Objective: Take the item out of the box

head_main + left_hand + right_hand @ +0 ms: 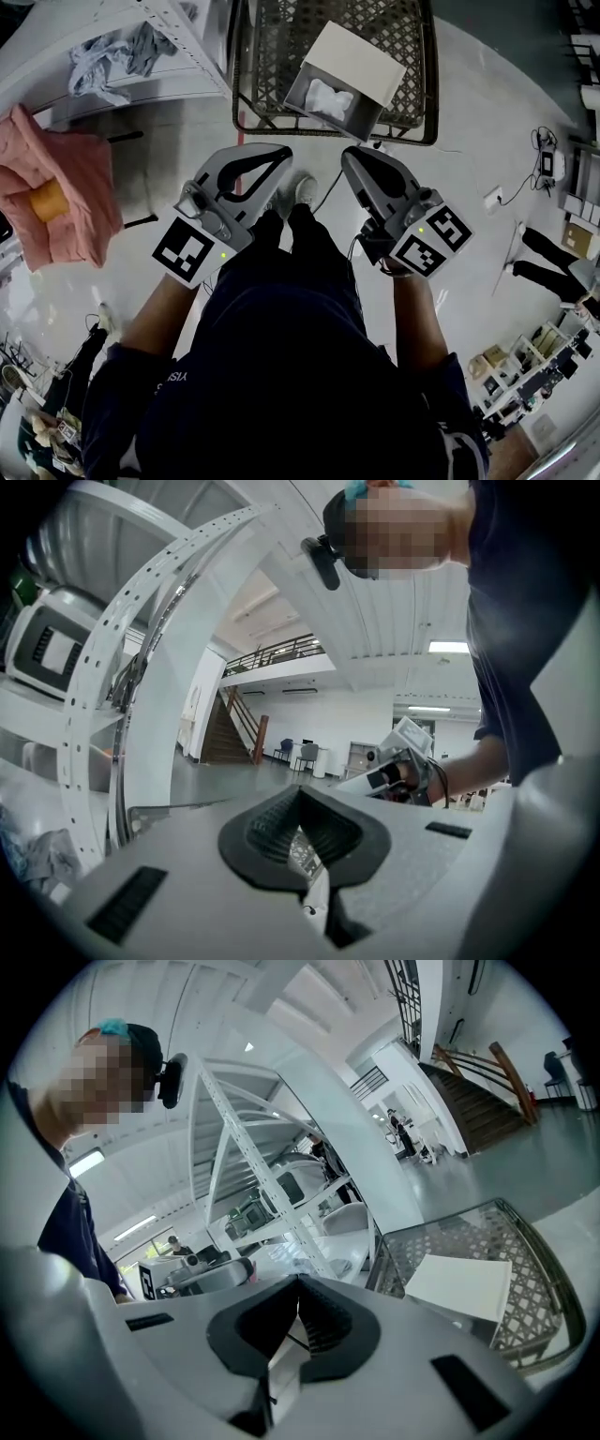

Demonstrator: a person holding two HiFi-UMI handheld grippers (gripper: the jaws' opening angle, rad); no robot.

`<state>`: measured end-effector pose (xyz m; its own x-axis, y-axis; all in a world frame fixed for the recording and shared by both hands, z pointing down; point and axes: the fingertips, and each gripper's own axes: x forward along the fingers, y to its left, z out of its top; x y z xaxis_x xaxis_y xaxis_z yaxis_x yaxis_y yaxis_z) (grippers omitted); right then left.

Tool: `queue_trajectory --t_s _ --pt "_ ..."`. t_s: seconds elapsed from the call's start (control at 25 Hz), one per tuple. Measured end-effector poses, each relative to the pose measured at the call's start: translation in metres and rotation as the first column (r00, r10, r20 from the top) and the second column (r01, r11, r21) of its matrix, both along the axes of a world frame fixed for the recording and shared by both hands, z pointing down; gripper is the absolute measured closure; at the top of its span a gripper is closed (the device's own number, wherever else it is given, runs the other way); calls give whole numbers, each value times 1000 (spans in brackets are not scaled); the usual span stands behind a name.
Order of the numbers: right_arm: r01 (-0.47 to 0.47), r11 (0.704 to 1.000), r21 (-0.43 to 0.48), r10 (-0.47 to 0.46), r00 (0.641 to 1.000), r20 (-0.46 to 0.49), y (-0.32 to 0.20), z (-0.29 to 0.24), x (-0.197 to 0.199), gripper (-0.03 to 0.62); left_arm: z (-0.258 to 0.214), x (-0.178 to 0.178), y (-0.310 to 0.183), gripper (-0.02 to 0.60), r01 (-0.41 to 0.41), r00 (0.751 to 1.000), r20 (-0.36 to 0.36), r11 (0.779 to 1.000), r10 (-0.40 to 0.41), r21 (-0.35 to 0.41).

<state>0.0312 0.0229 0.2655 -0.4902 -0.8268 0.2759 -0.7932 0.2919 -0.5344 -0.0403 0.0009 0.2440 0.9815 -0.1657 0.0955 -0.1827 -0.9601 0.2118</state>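
An open white box [359,58] sits in a dark wire basket [417,42] on the floor ahead of me. A white crumpled item [328,98] lies inside the box. My left gripper [281,153] and right gripper [349,157] hang side by side just short of the basket, both shut with nothing in them. In the left gripper view the left gripper [300,791] has its jaws pressed together, and the right gripper [405,759] shows beyond. The right gripper [300,1284] is likewise shut in its own view, with the box [459,1288] and basket [525,1269] off to the right.
A pink cloth [66,192] wrapped round a yellow object hangs at the left. A white shelf [112,66] with grey fabric stands at the far left. Cables and a power strip [494,197] lie on the floor at right, near another person's legs [548,258].
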Motion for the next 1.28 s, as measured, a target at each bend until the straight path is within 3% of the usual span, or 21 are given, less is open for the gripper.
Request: queue_trajectory --t_s 0.16,0.4,0.72,1.28 --pt "31 999 -27 -32 999 -32 -27 27 15 569 23 12 -23 575 27 999 23 999 -27 -29" --pt "116 991 -73 -127 974 -185 -62 77 35 569 59 27 -49 575 89 994 75 993 -83 -74" --pt "221 964 -149 -253 934 -251 -90 152 53 569 115 50 -64 575 166 979 138 977 -148 -131" --pt "382 867 -320 -489 772 -406 -109 259 66 568 177 65 -68 575 299 947 192 924 -256 -239"
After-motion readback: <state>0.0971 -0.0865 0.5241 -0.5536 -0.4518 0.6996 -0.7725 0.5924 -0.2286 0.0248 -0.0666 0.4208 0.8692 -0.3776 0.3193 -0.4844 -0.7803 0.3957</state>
